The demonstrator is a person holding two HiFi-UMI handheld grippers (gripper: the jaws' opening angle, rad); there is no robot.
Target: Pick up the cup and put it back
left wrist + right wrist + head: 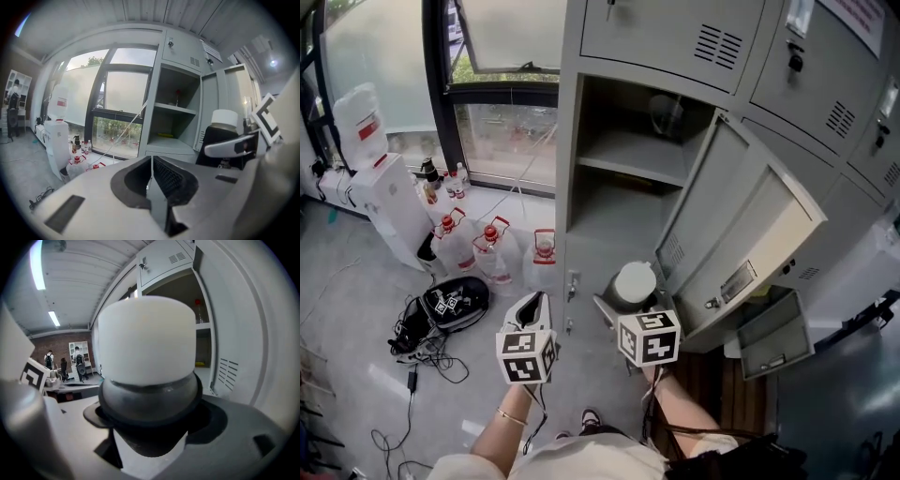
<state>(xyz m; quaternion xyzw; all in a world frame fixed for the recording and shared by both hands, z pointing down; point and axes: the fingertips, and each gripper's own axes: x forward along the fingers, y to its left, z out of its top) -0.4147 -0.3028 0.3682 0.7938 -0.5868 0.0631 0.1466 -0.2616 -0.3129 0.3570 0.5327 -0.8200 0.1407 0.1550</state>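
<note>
**Right gripper** [630, 302]: the jaws are spread wide and pinch the flanks of a dark, round-bodied cup [147, 352] with a broad white lid. The cup stands upright between them and fills that gripper's view.

**Left gripper** [151, 180]: the jaws are pressed together on nothing, and the gripper is held just beside the right one.

**Position.** From the head view we place the cup in the air, clear of any surface. It is in front of the open compartment [623, 202] of a tall grey sheet-metal locker [675, 37]. The swung-out grey door [741, 225] is just to its right.

**Step in hand**, as we judge it: carriage. The cup is lifted and not yet set down, so the return remains. The next move calls for three things:
- bringing the cup in past the door's edge;
- lowering it until the base sits flat on the grey shelf [633, 155] or the compartment floor;
- only then letting the jaws part.

**Writing:** we can read none.
- The black-and-white squares on each gripper's cube [649, 337] are patterns, not letters.
- Three labels are too small to make out — the pale sticker [737, 279] on the door, the red label on the white water-dispenser bottle [358, 108], and the pinkish notice [862, 19] at the locker's top.
</note>
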